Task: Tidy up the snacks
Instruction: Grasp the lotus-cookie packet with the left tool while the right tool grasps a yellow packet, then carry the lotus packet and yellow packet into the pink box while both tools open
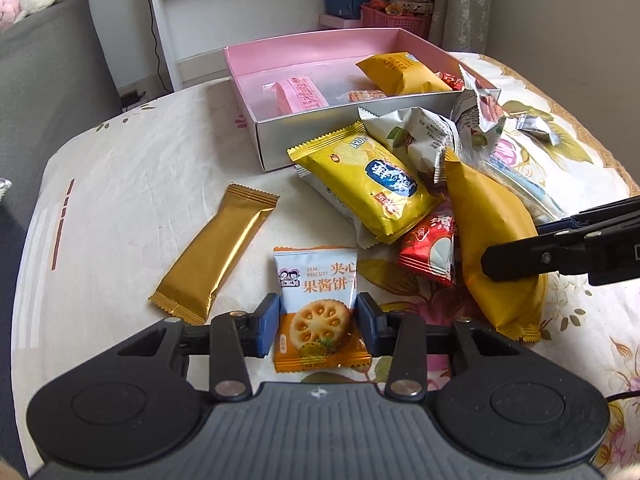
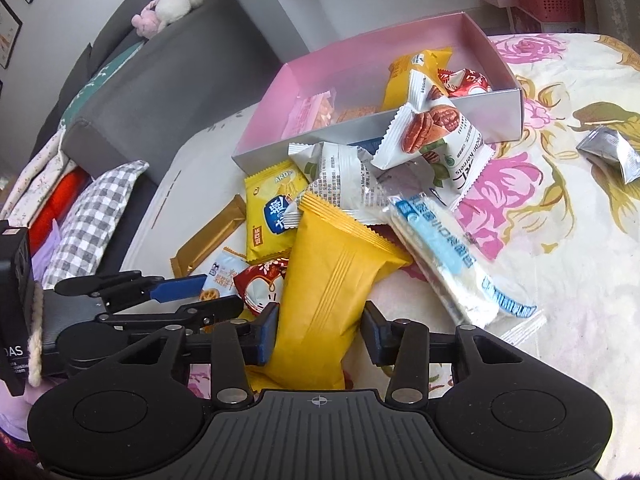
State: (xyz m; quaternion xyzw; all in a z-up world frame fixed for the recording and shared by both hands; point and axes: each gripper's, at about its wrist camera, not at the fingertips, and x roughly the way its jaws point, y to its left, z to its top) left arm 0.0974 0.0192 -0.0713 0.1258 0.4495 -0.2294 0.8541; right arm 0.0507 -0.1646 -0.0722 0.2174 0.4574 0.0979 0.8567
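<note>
A: Nearest us, our left gripper (image 1: 316, 322) has its blue pads pressed on both side edges of the small white-and-orange jam biscuit packet (image 1: 316, 300), which lies flat on the floral tablecloth (image 1: 120, 168).

B: And our right gripper (image 2: 320, 334) straddles the plain yellow pillow-shaped wrapper (image 2: 332, 292). The left pad touches it; whether the right pad does, we cannot tell.

A: At ten o'clock from the biscuit packet lies a long gold foil bar (image 1: 216, 256), apart from the rest.

B: Beyond, at one o'clock, we see the heap: a yellow crisp packet with a blue label (image 1: 368, 184), a small red-and-white sweet wrapper (image 1: 430, 250), white nut pouches (image 2: 436, 140).

A: Farthest, at twelve, stands the pink-lined silver cardboard box (image 1: 320, 128), with a pink packet (image 1: 300, 94) and a yellow one (image 1: 400, 74) inside.
</note>
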